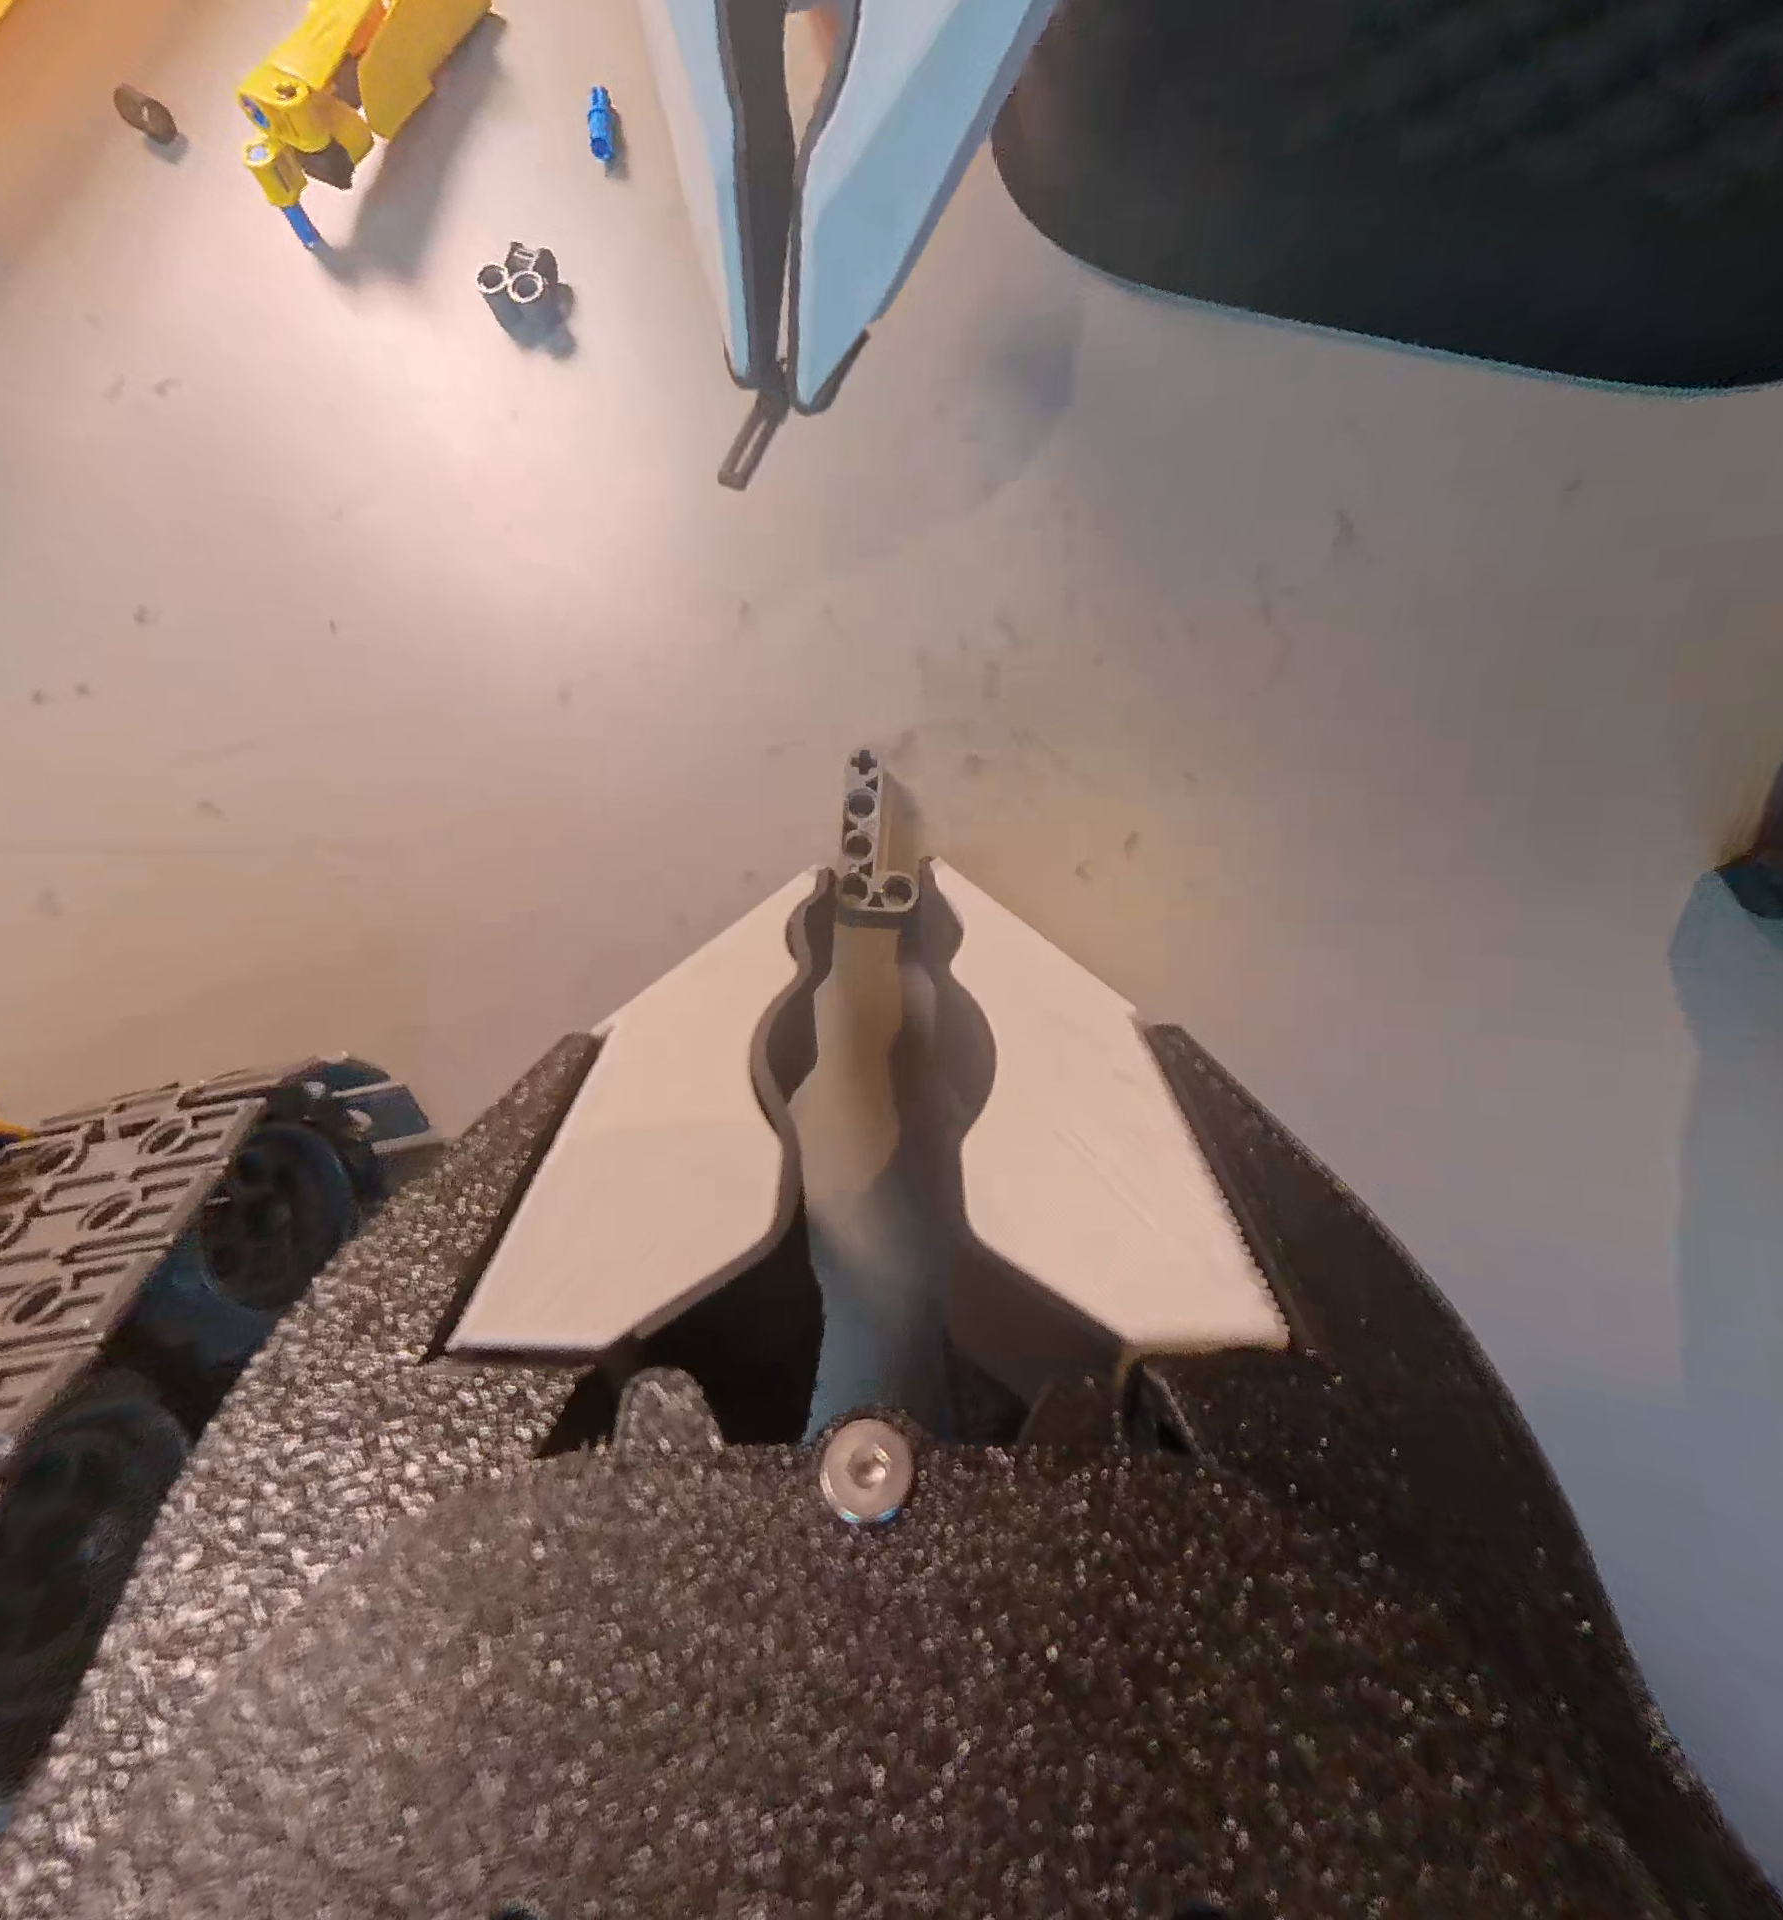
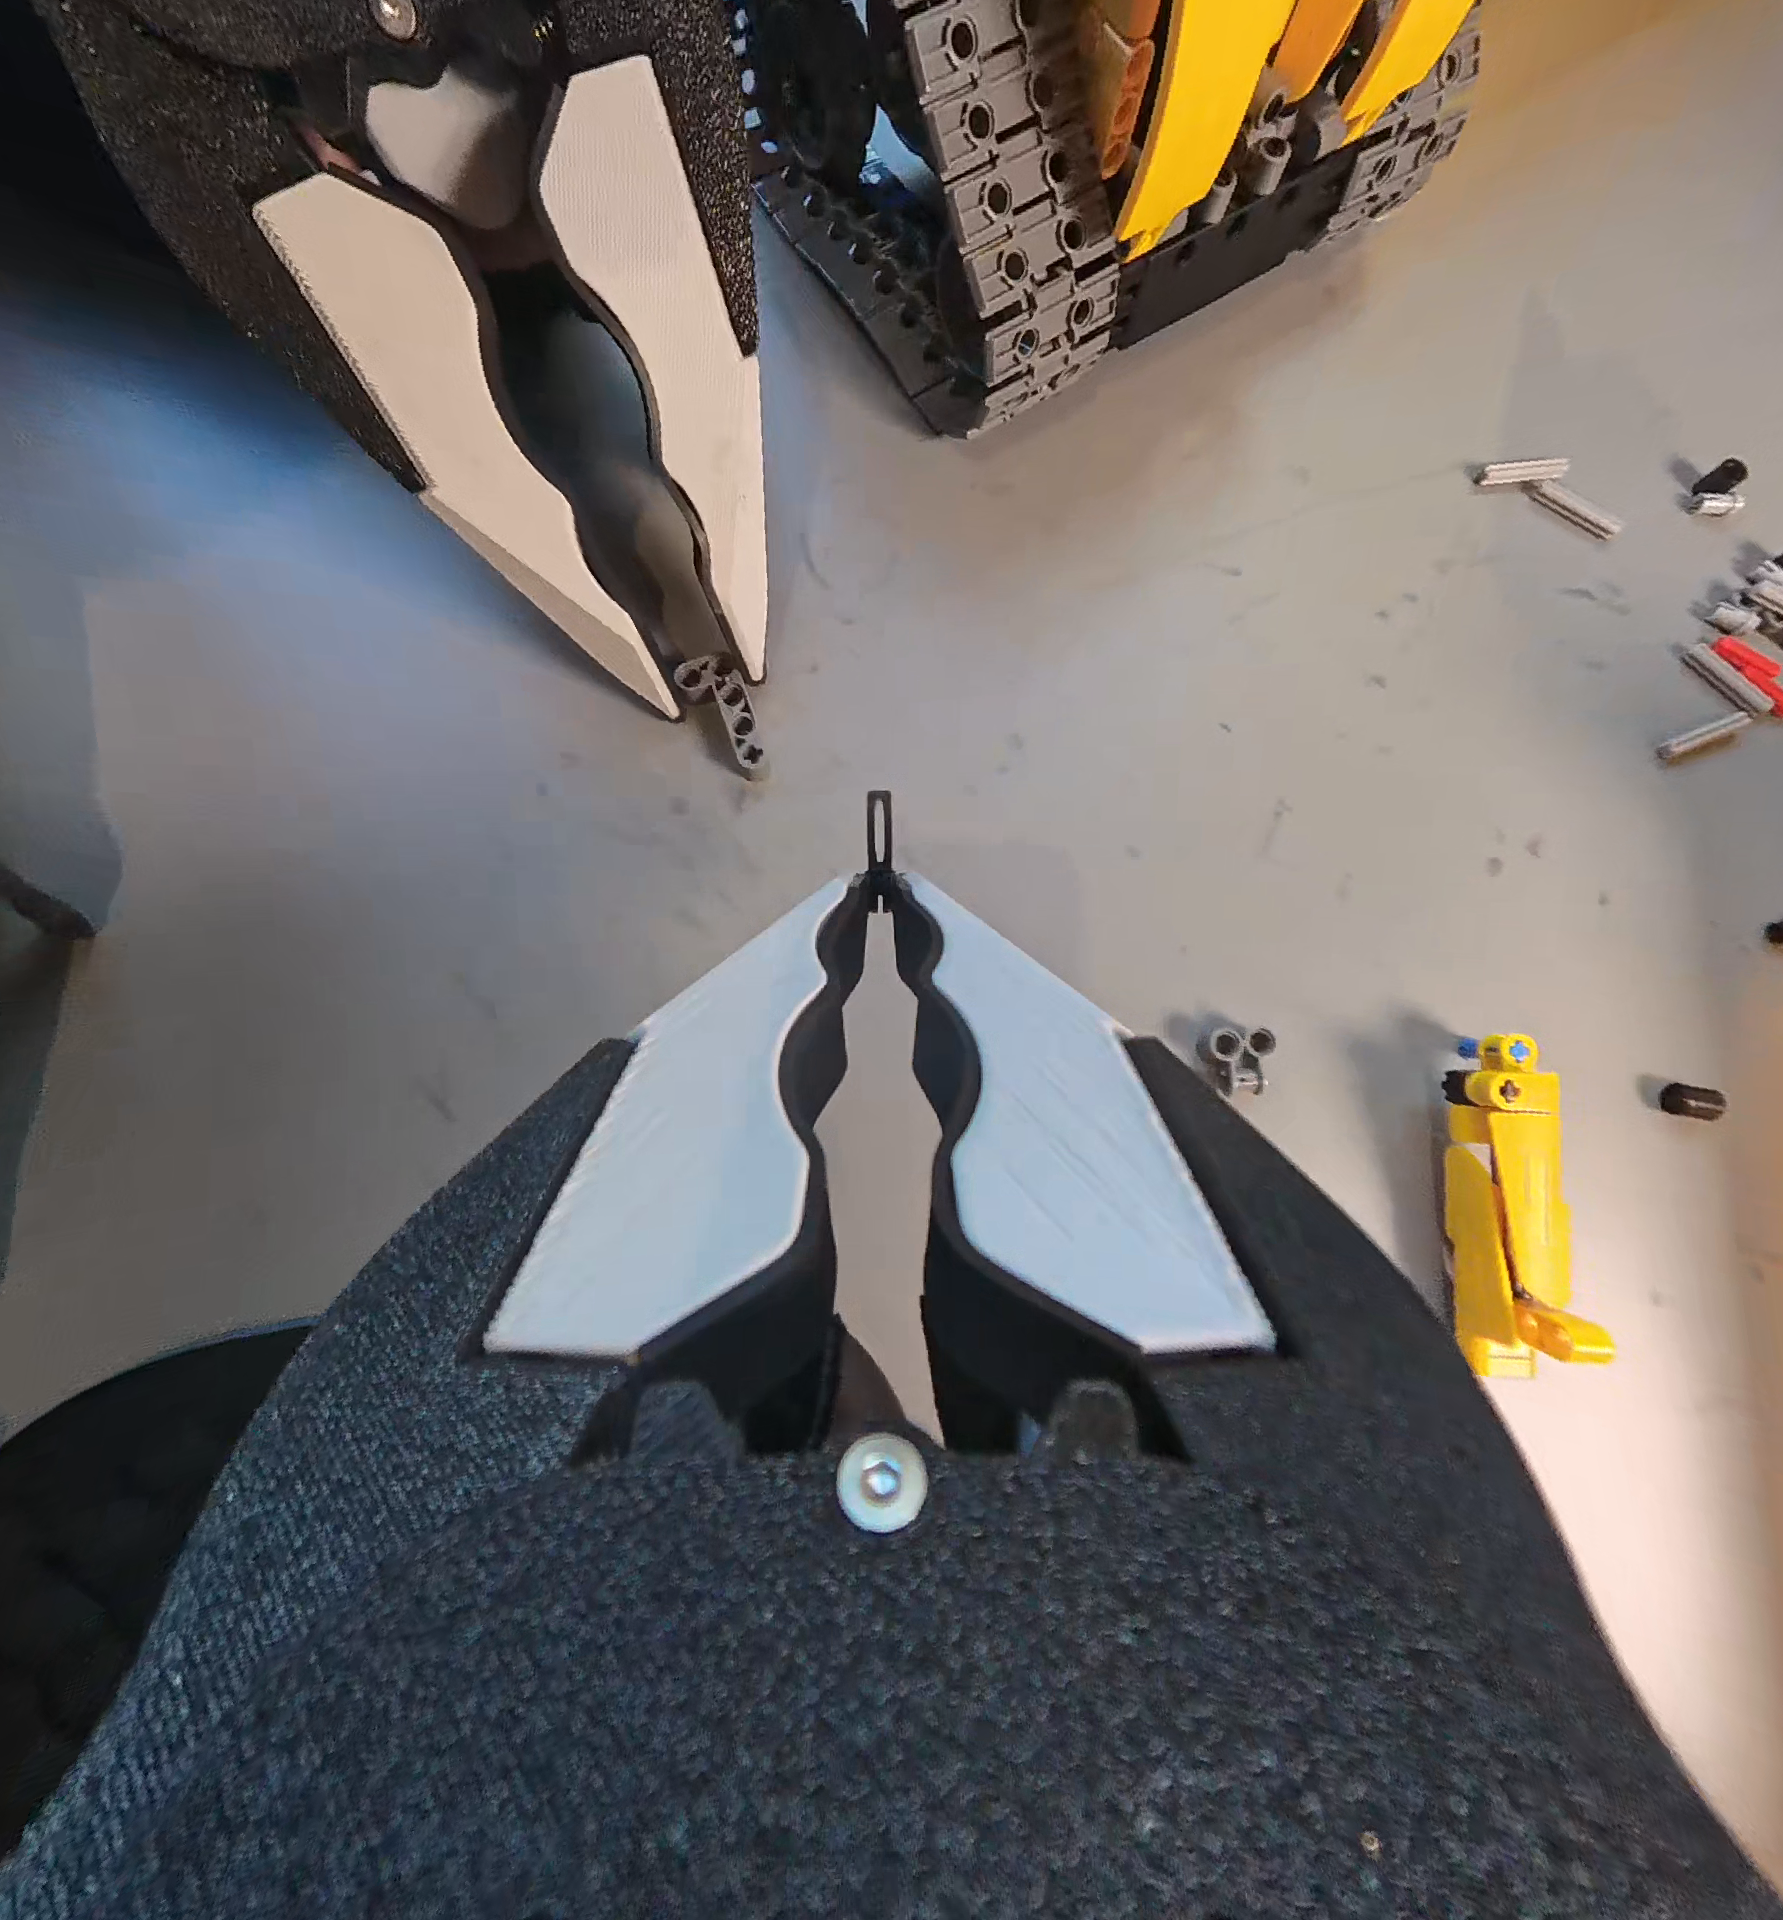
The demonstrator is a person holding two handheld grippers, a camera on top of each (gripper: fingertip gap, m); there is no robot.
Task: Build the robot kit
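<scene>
Left wrist view: a grey L-shaped beam is being pinched at its short end by the left gripper, above the table.

Right wrist view: a thin black piece is being gripped by the right gripper, near the beam, beside a tracked model.

grey l-shaped beam pinched; thin black piece pinched.
</scene>
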